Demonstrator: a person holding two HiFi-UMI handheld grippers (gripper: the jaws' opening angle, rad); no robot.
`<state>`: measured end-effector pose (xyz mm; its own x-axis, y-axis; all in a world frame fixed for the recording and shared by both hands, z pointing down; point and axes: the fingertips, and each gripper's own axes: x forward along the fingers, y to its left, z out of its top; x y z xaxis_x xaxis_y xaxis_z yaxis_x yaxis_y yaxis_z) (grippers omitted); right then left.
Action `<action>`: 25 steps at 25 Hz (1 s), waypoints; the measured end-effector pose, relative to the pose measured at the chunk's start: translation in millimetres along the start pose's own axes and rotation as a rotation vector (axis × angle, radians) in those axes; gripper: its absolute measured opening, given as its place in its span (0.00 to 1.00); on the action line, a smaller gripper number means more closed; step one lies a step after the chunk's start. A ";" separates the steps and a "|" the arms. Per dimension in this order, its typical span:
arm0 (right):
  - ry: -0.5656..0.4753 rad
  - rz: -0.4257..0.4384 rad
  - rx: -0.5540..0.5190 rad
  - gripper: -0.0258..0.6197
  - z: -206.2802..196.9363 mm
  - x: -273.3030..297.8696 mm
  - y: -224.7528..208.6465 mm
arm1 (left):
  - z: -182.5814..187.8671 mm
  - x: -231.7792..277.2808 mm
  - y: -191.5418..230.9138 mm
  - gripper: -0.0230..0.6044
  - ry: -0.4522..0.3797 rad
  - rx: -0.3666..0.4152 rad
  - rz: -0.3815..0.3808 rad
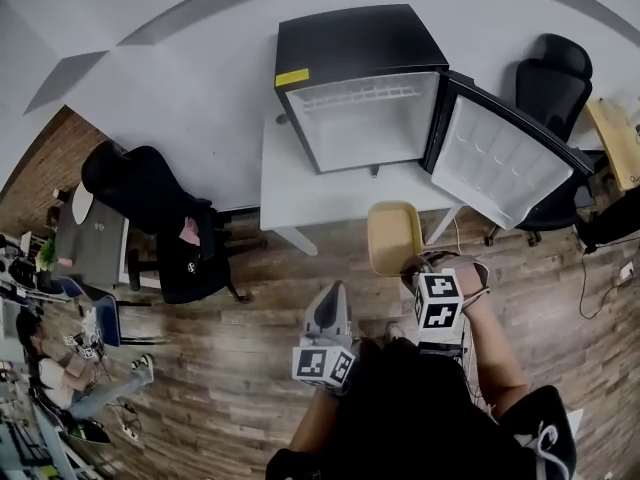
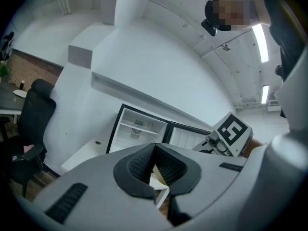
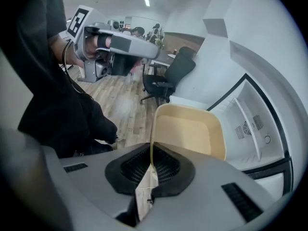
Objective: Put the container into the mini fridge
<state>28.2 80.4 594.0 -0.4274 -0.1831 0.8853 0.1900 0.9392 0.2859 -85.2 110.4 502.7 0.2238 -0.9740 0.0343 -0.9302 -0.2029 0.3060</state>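
Observation:
A shallow beige container (image 1: pixel 394 236) (image 3: pixel 190 129) hangs in front of the white table, its near rim pinched between the pads of my right gripper (image 1: pixel 428 265) (image 3: pixel 151 168), which is shut on it. The black mini fridge (image 1: pixel 360 86) (image 3: pixel 250 119) (image 2: pixel 137 129) stands on the table with its door (image 1: pixel 500 158) swung wide open to the right and its white inside showing bare. My left gripper (image 1: pixel 330 313) (image 2: pixel 155 166) is shut with nothing in it, lower and to the left of the container, pointing toward the fridge.
The white table (image 1: pixel 300 193) holds the fridge at its back. A black office chair (image 1: pixel 150 203) stands to the left on the wood floor, another black chair (image 1: pixel 555 78) behind the fridge door at the right. A desk with seated people (image 1: pixel 60 358) is at far left.

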 end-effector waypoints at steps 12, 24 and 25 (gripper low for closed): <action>0.038 -0.074 0.061 0.09 7.7 26.3 -151.9 | 26.3 129.2 70.6 0.07 0.023 -0.009 -0.118; 0.069 -0.157 0.122 0.09 22.9 25.8 -246.7 | 29.8 203.0 94.5 0.07 0.105 -0.037 -0.255; 0.068 -0.162 0.123 0.09 22.6 25.8 -253.2 | 30.6 207.7 96.0 0.07 0.108 -0.039 -0.258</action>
<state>-50.9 -155.6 536.1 -0.3821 -0.3496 0.8555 0.0130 0.9236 0.3832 -136.9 -114.4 510.1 0.4831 -0.8741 0.0510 -0.8270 -0.4364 0.3544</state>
